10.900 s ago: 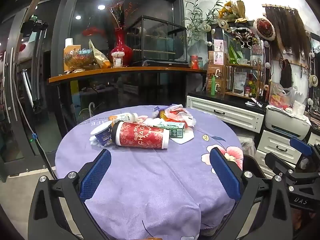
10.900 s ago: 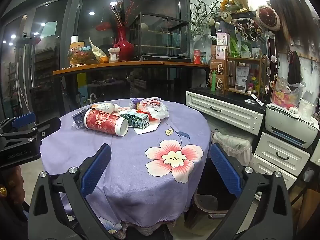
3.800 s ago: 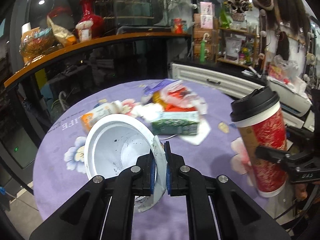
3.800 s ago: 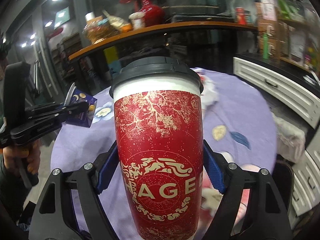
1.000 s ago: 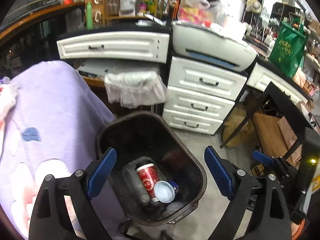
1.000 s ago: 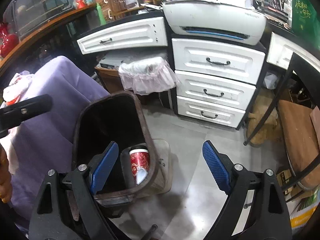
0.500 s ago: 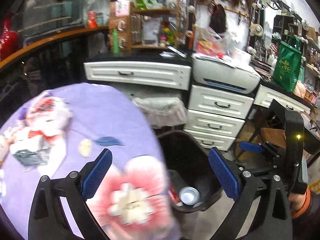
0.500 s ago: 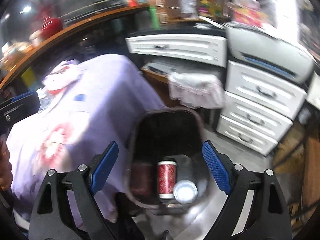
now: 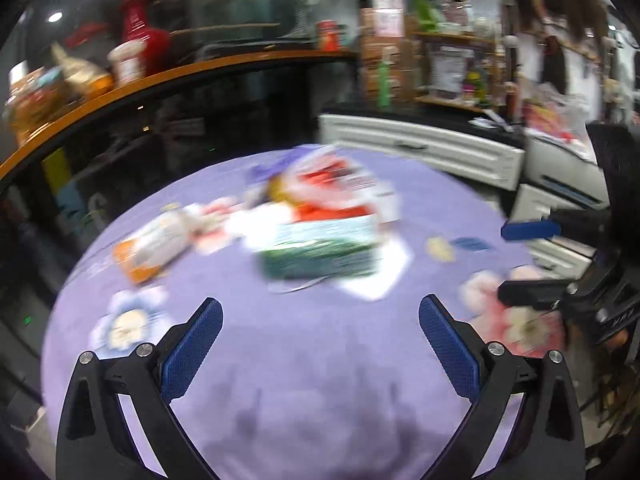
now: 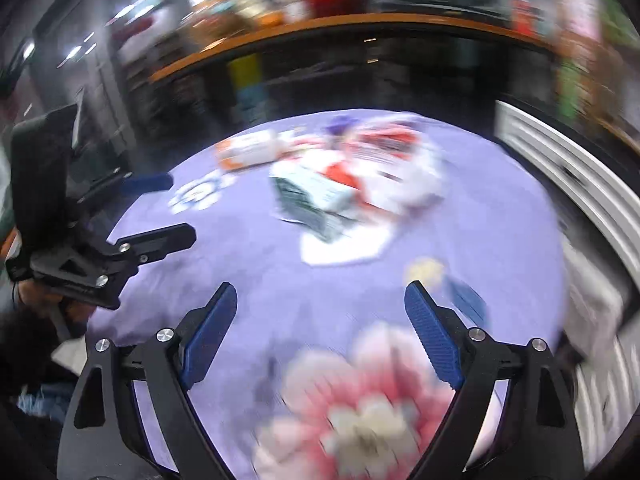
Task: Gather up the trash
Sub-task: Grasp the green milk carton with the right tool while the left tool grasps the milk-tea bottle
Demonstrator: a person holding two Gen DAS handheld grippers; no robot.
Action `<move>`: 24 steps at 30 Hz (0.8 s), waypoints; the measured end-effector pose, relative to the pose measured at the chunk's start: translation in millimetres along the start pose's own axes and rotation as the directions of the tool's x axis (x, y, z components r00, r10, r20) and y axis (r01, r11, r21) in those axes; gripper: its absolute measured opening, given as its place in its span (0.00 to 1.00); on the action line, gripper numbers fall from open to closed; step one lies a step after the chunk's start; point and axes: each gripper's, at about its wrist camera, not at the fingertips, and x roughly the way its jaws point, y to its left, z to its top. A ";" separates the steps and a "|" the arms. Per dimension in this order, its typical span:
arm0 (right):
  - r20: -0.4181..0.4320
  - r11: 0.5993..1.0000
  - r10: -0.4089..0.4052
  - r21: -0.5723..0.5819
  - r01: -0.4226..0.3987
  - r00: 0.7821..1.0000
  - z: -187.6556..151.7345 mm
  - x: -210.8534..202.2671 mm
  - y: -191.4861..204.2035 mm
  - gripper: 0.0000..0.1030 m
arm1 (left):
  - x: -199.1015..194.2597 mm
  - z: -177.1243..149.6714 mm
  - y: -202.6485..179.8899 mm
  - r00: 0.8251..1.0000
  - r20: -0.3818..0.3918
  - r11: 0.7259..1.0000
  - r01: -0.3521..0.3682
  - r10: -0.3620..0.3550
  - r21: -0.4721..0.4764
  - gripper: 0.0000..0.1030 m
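Note:
Both views are blurred by motion. A pile of trash lies at the far middle of the round purple tablecloth (image 9: 320, 360): a green and white carton (image 9: 320, 250), a red and white plastic bag (image 9: 336, 188), a small orange and white bottle (image 9: 154, 244) and a white paper (image 9: 380, 280). My left gripper (image 9: 320, 336) is open and empty, over the near part of the table. My right gripper (image 10: 320, 320) is open and empty, over the table's near right side; the carton (image 10: 316, 196), bag (image 10: 396, 160) and bottle (image 10: 248, 148) lie beyond it.
An orange shelf (image 9: 180, 74) with a red vase (image 9: 140, 40) runs behind the table. White drawers (image 9: 420, 148) and a printer (image 9: 560, 176) stand at the right. The right gripper shows at the right edge of the left view (image 9: 532, 260), the left gripper at the left of the right view (image 10: 160, 212).
Both grippers have swung away from the bin on the floor, back to the table. The trash pile is now in front of both; the bin is out of view.

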 end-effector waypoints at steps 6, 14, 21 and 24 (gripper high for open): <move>-0.135 0.982 0.027 -0.183 -0.052 0.990 59.3 67.3 23.6 0.70 | 4.9 -15.2 62.1 0.994 -0.051 0.995 -0.102 0.101 0.001 0.95; -0.281 0.942 -0.046 -0.332 -0.052 0.959 98.5 131.1 31.9 0.67 | 11.1 -21.9 102.0 0.994 -0.066 0.996 -0.084 0.087 0.039 0.95; -0.413 0.915 -0.069 -0.389 -0.107 0.908 103.7 172.5 31.1 0.58 | 36.3 -12.8 120.3 0.989 -0.122 0.991 -0.069 0.082 0.111 0.95; -0.448 0.909 -0.088 -0.401 -0.111 0.890 99.0 186.8 32.7 0.51 | 49.2 -3.4 132.4 0.985 -0.156 0.991 -0.058 0.077 0.122 0.95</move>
